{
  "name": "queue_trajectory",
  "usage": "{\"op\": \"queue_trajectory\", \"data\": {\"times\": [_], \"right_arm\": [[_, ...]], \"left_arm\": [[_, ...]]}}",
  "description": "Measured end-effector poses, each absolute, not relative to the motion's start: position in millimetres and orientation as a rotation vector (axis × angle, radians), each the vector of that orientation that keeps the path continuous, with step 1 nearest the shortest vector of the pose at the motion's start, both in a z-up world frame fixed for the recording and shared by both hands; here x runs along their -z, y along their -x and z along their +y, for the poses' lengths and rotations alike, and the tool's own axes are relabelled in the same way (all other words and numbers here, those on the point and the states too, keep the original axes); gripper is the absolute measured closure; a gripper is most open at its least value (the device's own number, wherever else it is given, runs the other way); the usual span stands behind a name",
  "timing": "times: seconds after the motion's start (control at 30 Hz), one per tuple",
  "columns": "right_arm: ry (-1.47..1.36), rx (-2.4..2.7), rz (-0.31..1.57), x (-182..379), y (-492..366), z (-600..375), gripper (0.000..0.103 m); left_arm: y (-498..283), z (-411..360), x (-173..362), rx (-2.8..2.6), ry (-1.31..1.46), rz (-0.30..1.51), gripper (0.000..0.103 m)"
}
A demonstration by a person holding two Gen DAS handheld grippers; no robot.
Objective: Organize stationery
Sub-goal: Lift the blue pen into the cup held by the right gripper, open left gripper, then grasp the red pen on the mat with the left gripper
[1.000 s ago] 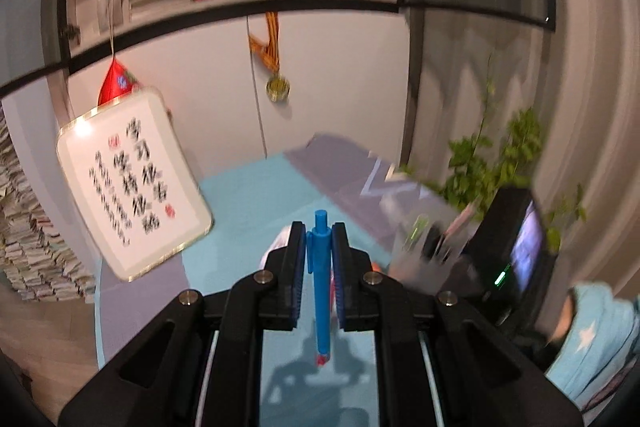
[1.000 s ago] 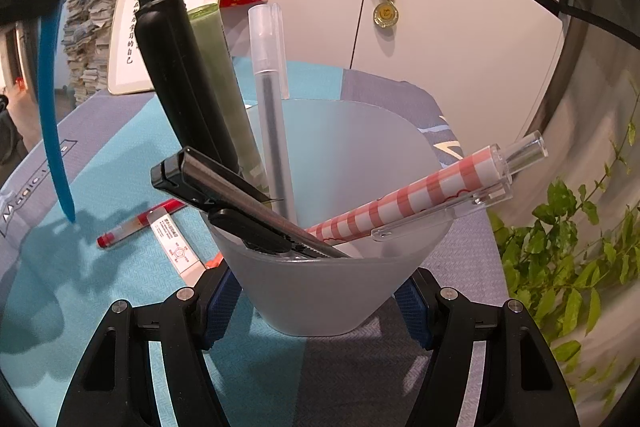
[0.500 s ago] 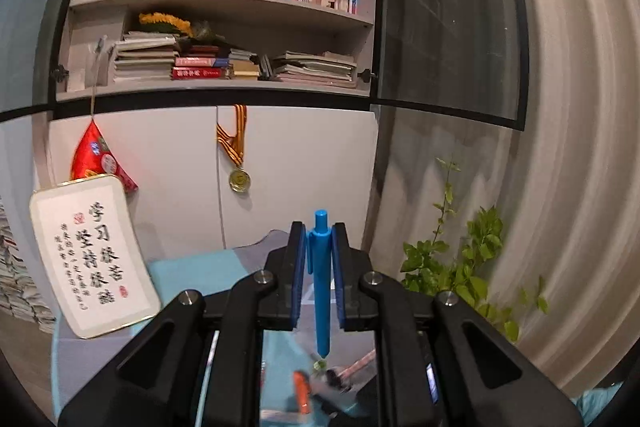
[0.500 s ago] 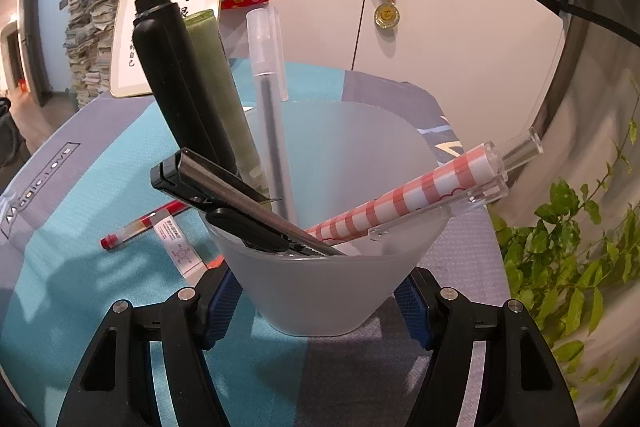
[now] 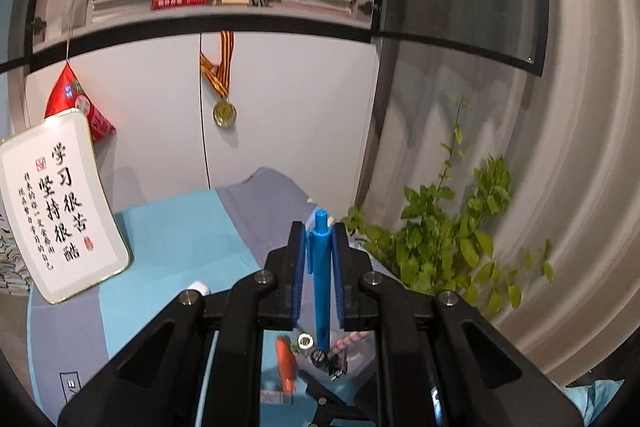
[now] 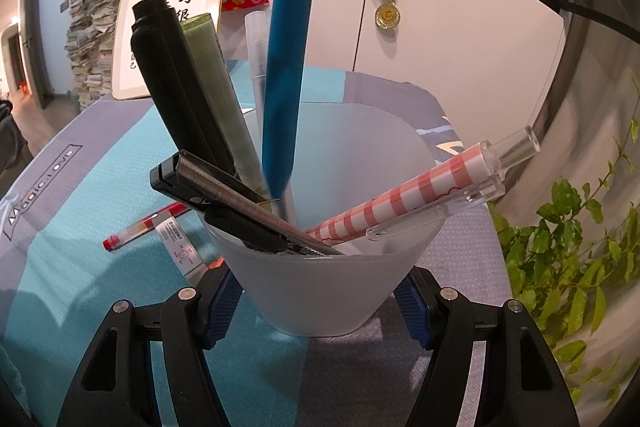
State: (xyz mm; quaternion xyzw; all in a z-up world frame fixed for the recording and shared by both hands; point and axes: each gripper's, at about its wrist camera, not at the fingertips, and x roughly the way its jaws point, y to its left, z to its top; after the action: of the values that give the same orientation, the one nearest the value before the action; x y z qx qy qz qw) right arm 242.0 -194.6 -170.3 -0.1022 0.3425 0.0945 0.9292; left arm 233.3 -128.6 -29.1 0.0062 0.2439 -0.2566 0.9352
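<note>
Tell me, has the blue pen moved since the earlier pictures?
Yes. In the right wrist view the blue pen has come rightward from the table's left side and now hangs tip-down in the mouth of the frosted cup.

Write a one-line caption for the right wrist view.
Right gripper clamps the cup as the blue pen drops in.

— What colours am I seeing around my frosted white cup [image 6: 320, 291]?

— My pen [image 6: 286, 59] above it is solid blue. Inside: 1 black marker [image 6: 176, 75], 1 olive-green one [image 6: 218, 87], 1 pen with red-and-white stripes [image 6: 404, 203]. Left of the cup, the cloth [image 6: 96, 211] is teal.
</note>
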Motion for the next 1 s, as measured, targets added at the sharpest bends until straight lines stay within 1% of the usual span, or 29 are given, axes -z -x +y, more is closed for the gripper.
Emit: {"op": "queue_trajectory", "data": {"times": [0.3, 0.4, 0.43, 0.47, 0.5, 0.53, 0.7, 0.77, 0.87, 1.0], "right_arm": [[0.211, -0.195, 0.702, 170, -242, -195, 0.033], [0.21, -0.195, 0.703, 171, -243, -195, 0.033], [0.21, -0.195, 0.703, 171, -242, -195, 0.033], [0.211, -0.194, 0.703, 170, -242, -196, 0.033], [0.211, -0.194, 0.703, 171, -242, -196, 0.033], [0.212, -0.193, 0.704, 171, -243, -196, 0.033], [0.214, -0.192, 0.704, 171, -243, -197, 0.033], [0.215, -0.191, 0.705, 171, -243, -197, 0.033], [0.217, -0.189, 0.705, 173, -243, -199, 0.033], [0.224, -0.182, 0.709, 173, -243, -198, 0.033]], "left_arm": [[-233, -135, 41, 0.537, -0.068, 0.58, 0.091], [-230, -129, 40, 0.532, -0.078, 0.588, 0.085], [-228, -126, 39, 0.531, -0.076, 0.586, 0.081], [-226, -121, 36, 0.525, -0.068, 0.58, 0.074], [-225, -116, 34, 0.518, -0.06, 0.574, 0.07], [-223, -110, 32, 0.509, -0.052, 0.566, 0.069], [-216, -78, 32, 0.457, -0.048, 0.555, 0.069], [-214, -69, 42, 0.433, -0.075, 0.576, 0.069], [-211, -57, 71, 0.418, -0.127, 0.642, 0.069], [-214, -53, 124, 0.423, -0.214, 0.781, 0.069]]}}
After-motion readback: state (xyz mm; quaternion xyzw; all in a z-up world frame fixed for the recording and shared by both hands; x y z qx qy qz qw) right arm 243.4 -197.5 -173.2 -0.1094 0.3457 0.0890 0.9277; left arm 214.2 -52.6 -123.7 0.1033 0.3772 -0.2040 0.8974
